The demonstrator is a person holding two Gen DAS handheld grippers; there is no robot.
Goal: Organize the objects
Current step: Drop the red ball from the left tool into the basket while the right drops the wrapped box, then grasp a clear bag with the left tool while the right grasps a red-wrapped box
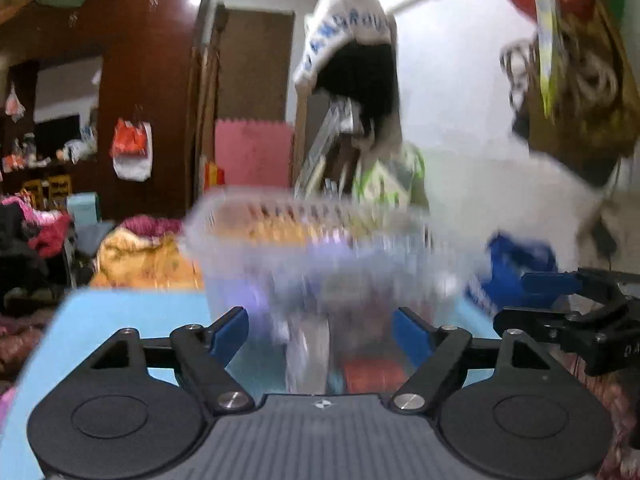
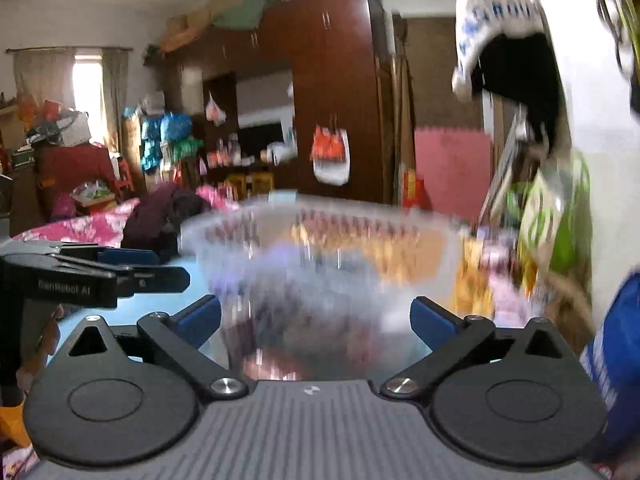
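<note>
A clear plastic basket (image 1: 312, 248) with slotted walls stands on a light blue surface (image 1: 120, 316), blurred by motion; it also shows in the right wrist view (image 2: 320, 256). Blurred items lie inside it, among them something red (image 1: 372, 374). My left gripper (image 1: 320, 332) is open, its blue pads on either side of the basket's near wall. My right gripper (image 2: 316, 320) is open too, close in front of the basket. The right gripper shows at the right edge of the left wrist view (image 1: 560, 308), and the left gripper at the left of the right wrist view (image 2: 100, 276).
A blue packet (image 1: 512, 272) lies right of the basket near a white wall. Bags hang from the wall (image 1: 352, 64). A dark wooden wardrobe (image 2: 332, 92) stands behind. Piled clothes and bedding (image 1: 136, 256) lie to the left. A pink foam mat (image 2: 452, 168) leans by the door.
</note>
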